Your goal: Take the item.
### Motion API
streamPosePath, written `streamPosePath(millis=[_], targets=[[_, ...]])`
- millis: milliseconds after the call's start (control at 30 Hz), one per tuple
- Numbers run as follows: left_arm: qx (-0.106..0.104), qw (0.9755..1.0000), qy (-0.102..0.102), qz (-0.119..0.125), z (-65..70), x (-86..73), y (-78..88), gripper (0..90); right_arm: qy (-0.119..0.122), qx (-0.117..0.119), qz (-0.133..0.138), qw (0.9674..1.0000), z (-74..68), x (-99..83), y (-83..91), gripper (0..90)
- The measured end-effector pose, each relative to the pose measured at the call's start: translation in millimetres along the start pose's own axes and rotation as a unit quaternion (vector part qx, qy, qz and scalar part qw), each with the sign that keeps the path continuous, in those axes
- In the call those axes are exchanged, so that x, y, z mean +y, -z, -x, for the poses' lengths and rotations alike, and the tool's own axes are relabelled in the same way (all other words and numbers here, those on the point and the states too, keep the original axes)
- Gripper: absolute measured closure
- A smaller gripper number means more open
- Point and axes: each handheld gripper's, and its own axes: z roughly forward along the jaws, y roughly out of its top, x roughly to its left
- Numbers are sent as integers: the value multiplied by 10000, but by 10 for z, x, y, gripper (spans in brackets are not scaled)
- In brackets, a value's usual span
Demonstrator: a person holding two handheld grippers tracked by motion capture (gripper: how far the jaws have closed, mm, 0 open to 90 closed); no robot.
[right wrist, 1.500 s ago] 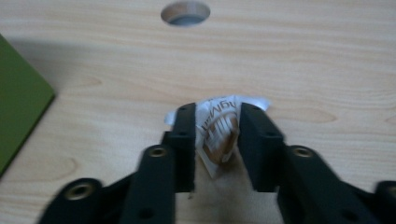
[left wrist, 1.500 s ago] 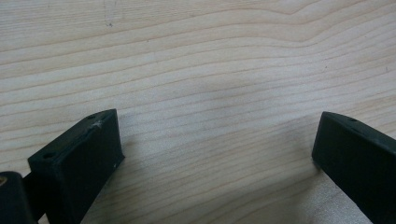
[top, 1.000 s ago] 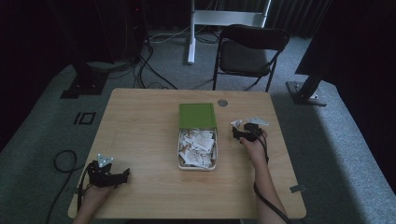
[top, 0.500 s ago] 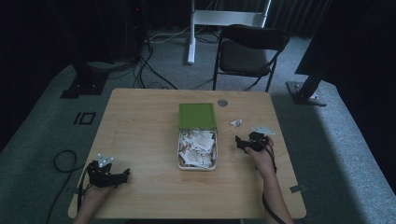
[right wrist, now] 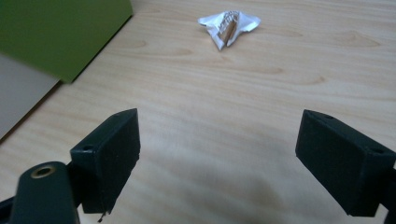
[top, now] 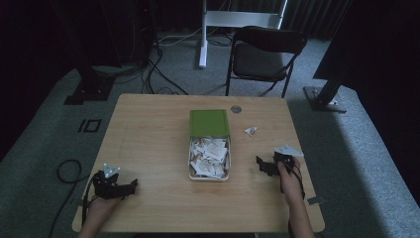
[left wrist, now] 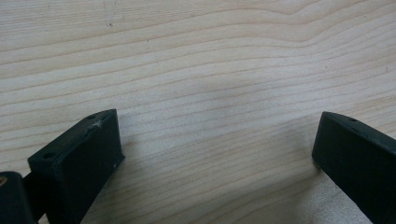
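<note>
Right gripper [top: 265, 165]: jaws spread, empty, over table [top: 148, 129] near wrapper [right wrist: 228, 25]. Left gripper [top: 126, 187]: jaws spread, empty. Tin [top: 189, 171] holds wrappers.

Dark studio — stand bases [top: 326, 97], floor cables [top: 157, 59]

The high view is dim: the wooden table [top: 148, 134] is the one moderately lit area, and the surrounding floor falls off into near black at the upper corners and right edge. In the left gripper view the light is bright and even, the wood grain sharp, with a soft shadow between the jaws of the left gripper [left wrist: 215, 154]. In the right gripper view a diffuse shadow lies between the jaws of the right gripper [right wrist: 219, 154]; the green lid [right wrist: 60, 32] ahead to its left is blurred, and the crumpled wrapper [right wrist: 229, 25] ahead catches a slight sheen.
</note>
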Motion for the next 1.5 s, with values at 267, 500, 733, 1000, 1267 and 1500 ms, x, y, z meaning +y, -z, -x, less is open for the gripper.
streamPosePath(millis=[267, 500, 733, 1000, 1267, 1500], targets=[[-1, 10000, -8, 0, -1, -1, 0, 23, 104, 42, -59, 9999, -19, -187, 259, 139], [-1, 10000, -10, -3, -1, 0, 0, 23, 299, 81, -289, 9991, -60, -352, 371, 139], [0, 10000, -12, -3, -2, 0, 0, 23, 528, 136, -461, 9975, -116, -460, 434, 139], [1, 10000, -5, 0, -1, -1, 0, 23, 604, 85, -529, 9967, -146, -540, 505, 136], [0, 10000, -12, -3, -2, -1, 1, 23, 604, 44, -654, 9960, -147, -602, 554, 136], [1, 10000, -11, -3, -2, -1, 1, 24, 495, 3, -692, 9964, -109, -640, 606, 125]])
